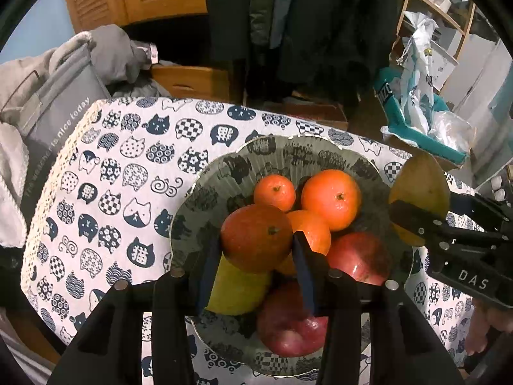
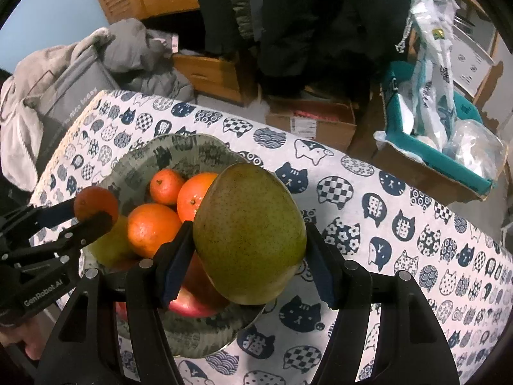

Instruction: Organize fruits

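A grey patterned bowl (image 1: 288,142) (image 2: 179,141) stands on the cat-print tablecloth (image 1: 112,176). It holds oranges (image 1: 332,199) (image 2: 154,227), red apples (image 1: 359,256) and a green pear (image 1: 237,288). Over the bowl's near side, my left gripper (image 1: 256,250) (image 2: 93,213) is shut on an orange (image 1: 256,237) (image 2: 96,207). My right gripper (image 2: 248,256) (image 1: 429,208) is shut on a large green pear (image 2: 250,234) (image 1: 420,189), which hangs above the bowl's right rim.
Beyond the table's left edge lie a grey bag (image 1: 57,112) and heaped clothes. Past the far edge stand cardboard boxes (image 2: 311,122) and a teal box with plastic bags (image 2: 442,122). The cloth to the right of the bowl (image 2: 400,224) is bare.
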A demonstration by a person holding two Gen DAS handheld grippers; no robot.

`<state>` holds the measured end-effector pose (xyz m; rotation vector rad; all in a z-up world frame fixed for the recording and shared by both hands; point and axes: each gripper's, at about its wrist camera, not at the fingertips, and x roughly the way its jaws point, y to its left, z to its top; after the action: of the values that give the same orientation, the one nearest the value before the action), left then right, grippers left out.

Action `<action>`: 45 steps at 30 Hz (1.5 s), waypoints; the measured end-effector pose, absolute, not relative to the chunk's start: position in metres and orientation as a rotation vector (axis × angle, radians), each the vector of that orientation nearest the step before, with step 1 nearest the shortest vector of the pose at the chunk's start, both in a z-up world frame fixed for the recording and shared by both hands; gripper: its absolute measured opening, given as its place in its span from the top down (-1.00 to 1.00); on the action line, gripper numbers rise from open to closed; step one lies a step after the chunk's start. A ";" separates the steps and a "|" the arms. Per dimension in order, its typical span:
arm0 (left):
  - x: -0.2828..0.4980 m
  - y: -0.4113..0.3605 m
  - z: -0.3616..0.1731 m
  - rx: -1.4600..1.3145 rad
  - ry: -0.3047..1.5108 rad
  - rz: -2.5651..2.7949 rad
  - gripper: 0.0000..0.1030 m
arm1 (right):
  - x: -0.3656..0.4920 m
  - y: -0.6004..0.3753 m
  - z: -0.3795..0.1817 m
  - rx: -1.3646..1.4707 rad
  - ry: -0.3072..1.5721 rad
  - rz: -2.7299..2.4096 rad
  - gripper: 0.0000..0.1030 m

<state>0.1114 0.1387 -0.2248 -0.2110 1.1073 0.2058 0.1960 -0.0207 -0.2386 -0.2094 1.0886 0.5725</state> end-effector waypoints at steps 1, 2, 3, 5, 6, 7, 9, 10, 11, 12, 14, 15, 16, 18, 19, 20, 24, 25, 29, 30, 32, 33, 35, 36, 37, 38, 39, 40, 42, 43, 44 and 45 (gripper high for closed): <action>0.112 0.139 -0.226 -0.213 1.111 0.205 0.11 | 0.196 -0.019 -0.240 -0.218 1.091 0.573 -0.31; 0.112 0.139 -0.227 -0.215 1.115 0.205 0.11 | 0.196 -0.018 -0.241 -0.225 1.097 0.573 -0.31; 0.112 0.140 -0.228 -0.216 1.117 0.206 0.11 | 0.196 -0.016 -0.243 -0.233 1.106 0.574 -0.31; 0.112 0.140 -0.230 -0.215 1.126 0.208 0.10 | 0.196 -0.013 -0.247 -0.252 1.122 0.575 -0.32; 0.112 0.140 -0.231 -0.214 1.133 0.208 0.09 | 0.195 -0.011 -0.249 -0.265 1.128 0.574 -0.32; 0.112 0.141 -0.232 -0.213 1.138 0.207 0.06 | 0.195 -0.010 -0.251 -0.271 1.132 0.573 -0.32; 0.111 0.142 -0.232 -0.208 1.129 0.215 -0.26 | 0.194 -0.010 -0.251 -0.275 1.131 0.565 -0.33; 0.109 0.142 -0.230 -0.205 1.120 0.222 -0.32 | 0.194 -0.010 -0.252 -0.273 1.133 0.563 -0.33; 0.108 0.143 -0.229 -0.203 1.111 0.224 -0.33 | 0.195 -0.010 -0.252 -0.272 1.135 0.561 -0.33; 0.108 0.143 -0.227 -0.203 1.108 0.225 -0.34 | 0.195 -0.011 -0.252 -0.267 1.138 0.560 -0.33; 0.108 0.146 -0.226 -0.205 1.111 0.227 -0.34 | 0.195 -0.011 -0.252 -0.260 1.139 0.560 -0.33; 0.107 0.147 -0.226 -0.207 1.111 0.230 -0.35 | 0.195 -0.011 -0.251 -0.257 1.132 0.561 -0.34; 0.106 0.148 -0.225 -0.210 1.111 0.232 -0.36 | 0.194 -0.012 -0.246 -0.243 1.114 0.574 -0.45; 0.105 0.149 -0.224 -0.216 1.113 0.234 -0.38 | 0.192 -0.012 -0.238 -0.225 1.086 0.589 -0.64; 0.104 0.149 -0.223 -0.218 1.111 0.234 -0.38 | 0.191 -0.011 -0.232 -0.225 1.071 0.594 -0.66; 0.103 0.149 -0.221 -0.217 1.109 0.234 -0.38 | 0.191 -0.011 -0.229 -0.227 1.063 0.593 -0.66; 0.099 0.148 -0.210 -0.222 1.089 0.227 -0.38 | 0.189 -0.017 -0.214 -0.199 1.038 0.584 -0.66; 0.098 0.147 -0.207 -0.223 1.084 0.224 -0.39 | 0.188 -0.019 -0.209 -0.187 1.031 0.584 -0.66; 0.091 0.144 -0.191 -0.224 1.054 0.215 -0.42 | 0.181 -0.032 -0.190 -0.146 0.993 0.566 -0.66; 0.089 0.143 -0.187 -0.225 1.046 0.212 -0.43 | 0.179 -0.035 -0.185 -0.136 0.980 0.558 -0.66; 0.086 0.142 -0.178 -0.228 1.028 0.206 -0.46 | 0.173 -0.042 -0.175 -0.127 0.958 0.545 -0.66; 0.084 0.140 -0.173 -0.225 1.016 0.201 -0.47 | 0.170 -0.045 -0.170 -0.128 0.945 0.535 -0.66; 0.080 0.136 -0.163 -0.212 0.994 0.200 -0.48 | 0.167 -0.050 -0.160 -0.130 0.926 0.519 -0.66; 0.078 0.135 -0.159 -0.207 0.986 0.199 -0.48 | 0.164 -0.053 -0.156 -0.129 0.918 0.511 -0.66; 0.076 0.134 -0.154 -0.200 0.973 0.200 -0.49 | 0.162 -0.057 -0.151 -0.127 0.911 0.504 -0.67; 0.074 0.133 -0.148 -0.196 0.960 0.200 -0.52 | 0.160 -0.060 -0.146 -0.122 0.901 0.499 -0.67; 0.072 0.133 -0.144 -0.194 0.948 0.200 -0.55 | 0.158 -0.063 -0.143 -0.118 0.893 0.498 -0.67; 0.069 0.132 -0.138 -0.195 0.933 0.203 -0.55 | 0.155 -0.066 -0.138 -0.115 0.882 0.496 -0.68; 0.066 0.132 -0.129 -0.198 0.912 0.200 -0.55 | 0.149 -0.073 -0.127 -0.109 0.852 0.487 -0.70; 0.063 0.131 -0.123 -0.195 0.900 0.199 -0.55 | 0.147 -0.075 -0.122 -0.107 0.839 0.483 -0.71; 0.061 0.131 -0.118 -0.191 0.888 0.200 -0.55 | 0.145 -0.077 -0.119 -0.106 0.829 0.481 -0.71; 0.059 0.129 -0.112 -0.183 0.875 0.201 -0.57 | 0.142 -0.079 -0.114 -0.104 0.817 0.479 -0.71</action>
<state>0.0592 0.1292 -0.1121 -0.1834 0.8750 0.2009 0.1422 -0.0785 -0.1143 -0.1043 0.8170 0.4791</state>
